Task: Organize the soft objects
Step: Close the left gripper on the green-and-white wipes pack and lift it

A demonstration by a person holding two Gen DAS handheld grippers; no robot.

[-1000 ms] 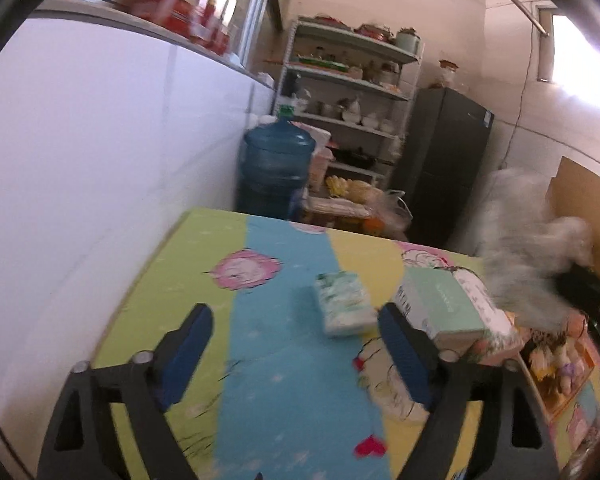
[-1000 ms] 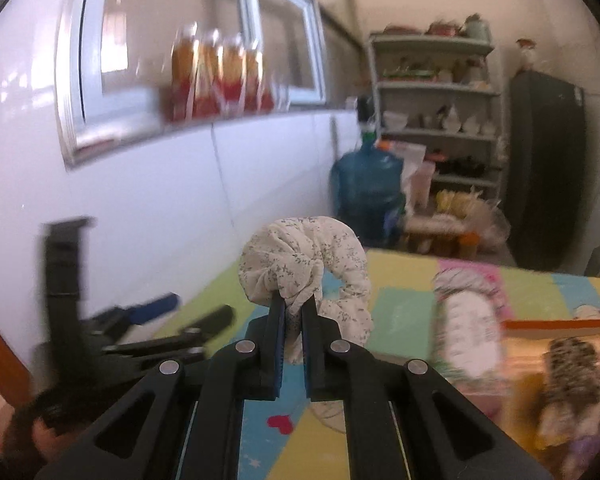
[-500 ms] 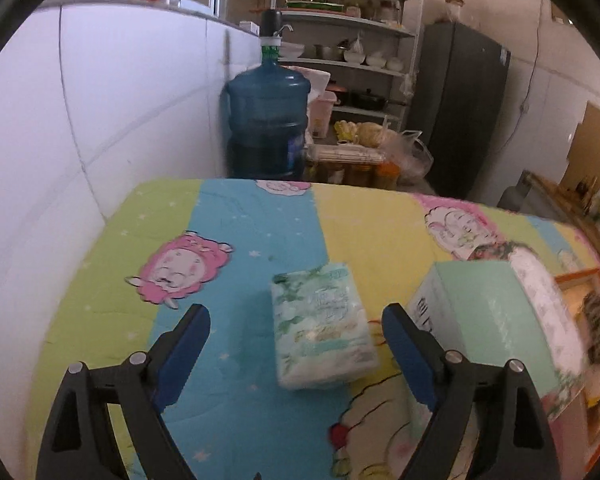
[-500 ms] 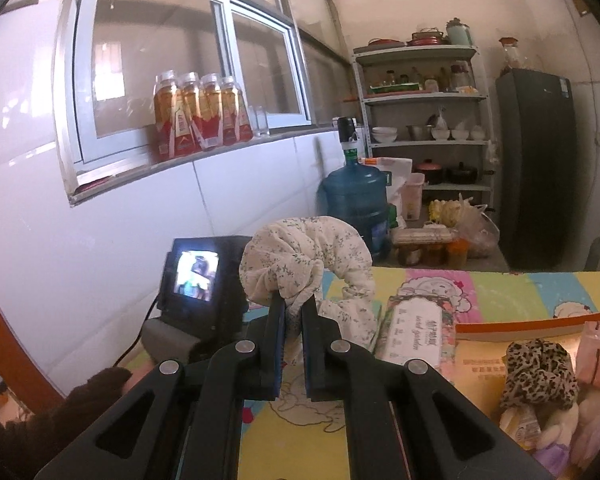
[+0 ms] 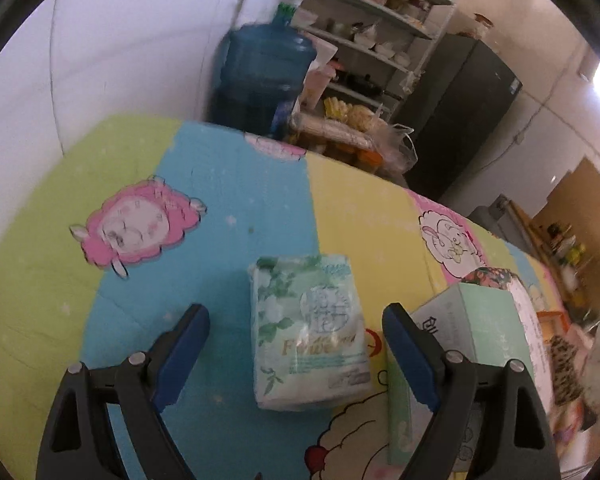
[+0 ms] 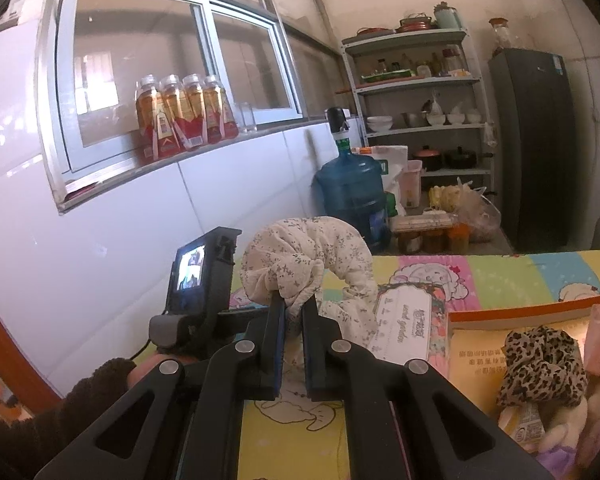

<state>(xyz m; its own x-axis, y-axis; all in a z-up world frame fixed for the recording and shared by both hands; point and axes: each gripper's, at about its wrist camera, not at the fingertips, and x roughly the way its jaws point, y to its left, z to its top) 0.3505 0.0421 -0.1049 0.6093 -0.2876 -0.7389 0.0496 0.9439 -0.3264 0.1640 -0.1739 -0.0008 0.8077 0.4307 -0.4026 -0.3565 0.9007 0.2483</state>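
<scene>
A soft pack of tissues (image 5: 310, 330) with green leaf print lies on the cartoon-print mat. My left gripper (image 5: 296, 320) hangs just above it, open, its blue pads on either side of the pack and apart from it. My right gripper (image 6: 294, 306) is shut on a white flowered scrunchie (image 6: 312, 256), which it holds up in the air above the mat. A leopard-print scrunchie (image 6: 540, 360) lies in an orange tray (image 6: 520, 314) at the right, among other soft toys.
A mint tissue box (image 5: 488, 320) stands just right of the left gripper's right finger. The left gripper's camera body (image 6: 200, 280) and a gloved hand (image 6: 100, 384) sit left of my right gripper. A white wall borders the mat; a blue water jug (image 5: 264, 76), shelves and a fridge stand beyond.
My left gripper has come forward and down, and the tissue pack now lies between its open fingers. The right gripper has drifted a little with the flowered scrunchie still clamped.
</scene>
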